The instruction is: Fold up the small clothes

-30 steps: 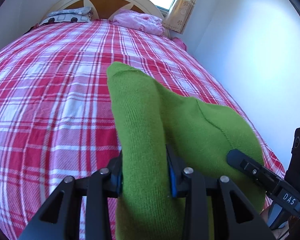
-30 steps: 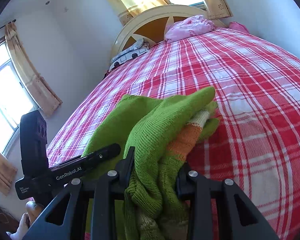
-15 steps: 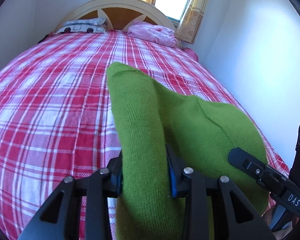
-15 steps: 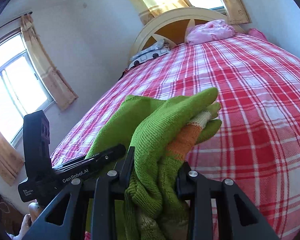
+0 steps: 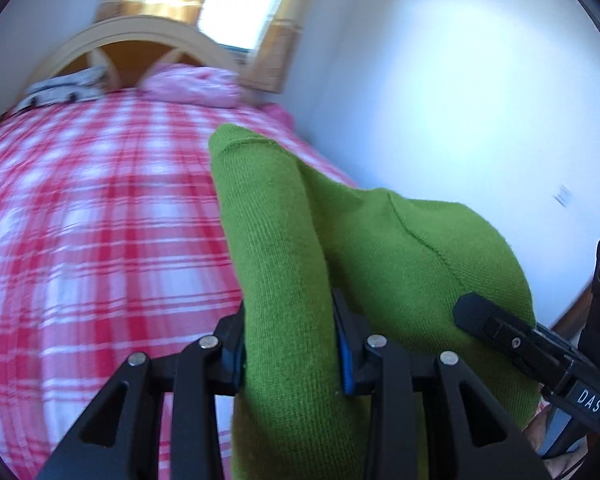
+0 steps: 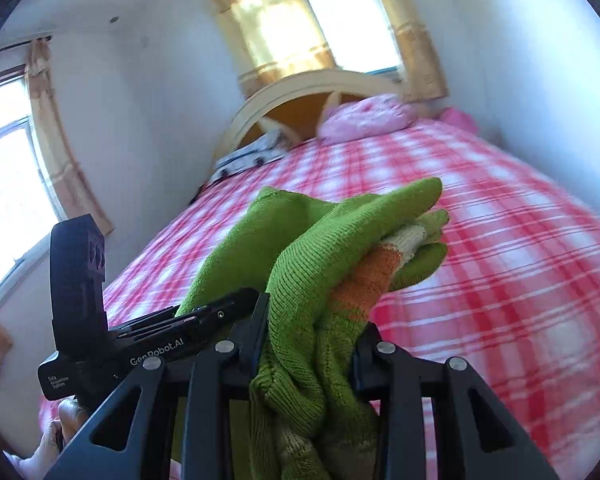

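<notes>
A green knit garment [image 5: 284, 264] with an orange and cream band [image 6: 374, 276] is held up over the bed by both grippers. My left gripper [image 5: 290, 354] is shut on a plain green fold of it. My right gripper [image 6: 312, 348] is shut on a bunched part with the band. In the left wrist view the right gripper [image 5: 532, 348] shows at the lower right against the cloth. In the right wrist view the left gripper [image 6: 156, 340] shows at the lower left. The garment's lower part is hidden below both views.
The bed has a red and white plaid sheet [image 5: 100, 216] [image 6: 500, 264]. At its head are a cream wooden headboard [image 6: 300, 92], a pink pillow [image 5: 196, 84] [image 6: 368, 116] and a grey folded cloth [image 5: 60, 90]. A white wall [image 5: 440, 100] runs along the right side.
Both grippers have risen and tilted upward with the garment; more wall and window show and the bed sits lower in view. Both grips are unchanged.
</notes>
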The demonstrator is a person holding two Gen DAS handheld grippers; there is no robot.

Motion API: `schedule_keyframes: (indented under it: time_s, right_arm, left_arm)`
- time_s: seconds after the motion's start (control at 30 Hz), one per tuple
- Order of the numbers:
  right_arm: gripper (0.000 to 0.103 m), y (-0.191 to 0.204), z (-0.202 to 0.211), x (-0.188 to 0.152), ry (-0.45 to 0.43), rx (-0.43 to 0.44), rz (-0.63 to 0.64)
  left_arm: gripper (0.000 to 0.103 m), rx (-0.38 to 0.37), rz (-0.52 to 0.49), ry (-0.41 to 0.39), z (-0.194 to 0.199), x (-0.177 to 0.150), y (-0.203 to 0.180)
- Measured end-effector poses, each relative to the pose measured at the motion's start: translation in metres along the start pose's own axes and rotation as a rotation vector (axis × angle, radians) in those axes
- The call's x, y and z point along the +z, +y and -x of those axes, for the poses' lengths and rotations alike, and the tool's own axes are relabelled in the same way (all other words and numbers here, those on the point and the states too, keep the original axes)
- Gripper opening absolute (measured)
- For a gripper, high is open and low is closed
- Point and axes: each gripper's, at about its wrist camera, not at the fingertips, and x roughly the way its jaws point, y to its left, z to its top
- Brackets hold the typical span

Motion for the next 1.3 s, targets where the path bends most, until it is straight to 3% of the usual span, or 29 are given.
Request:
schedule_keyframes:
  time_s: [0.3, 0.57, 0.73, 0.87, 1.0, 1.2, 1.3]
  right_arm:
    - [0.033, -0.093, 0.078, 0.002, -0.082, -0.204, -0.083]
    - [0.033, -0.160, 0.102, -0.014, -0.116, -0.322, -0.168]
    - [0.033, -0.199, 0.104, -0.028, -0.127, -0.361, -0.241]
    - [0.033, -0.225, 0.093, -0.044, -0.097, -0.380, -0.305]
    - [0.033, -0.249, 0.080, -0.064, -0.066, -0.372, -0.391]
    - [0.033, -0.274, 0.078, -0.077, -0.050, -0.330, -0.508]
    - [0.033, -0.282, 0.082, -0.080, -0.049, -0.245, -0.591]
  left_arm:
    - [0.035, -0.189, -0.125, 0.049, -0.064, 0.005, -0.102]
    - [0.035, -0.254, -0.216, 0.100, -0.117, -0.003, -0.161]
    - [0.035, -0.251, -0.256, 0.142, -0.146, -0.012, -0.190]
    - [0.035, -0.189, -0.306, 0.202, -0.166, -0.025, -0.205]
    - [0.035, -0.138, -0.292, 0.254, -0.178, -0.034, -0.201]
    - [0.035, -0.144, -0.289, 0.271, -0.173, -0.036, -0.204]
    - [0.035, -0.152, -0.294, 0.274, -0.169, -0.031, -0.205]
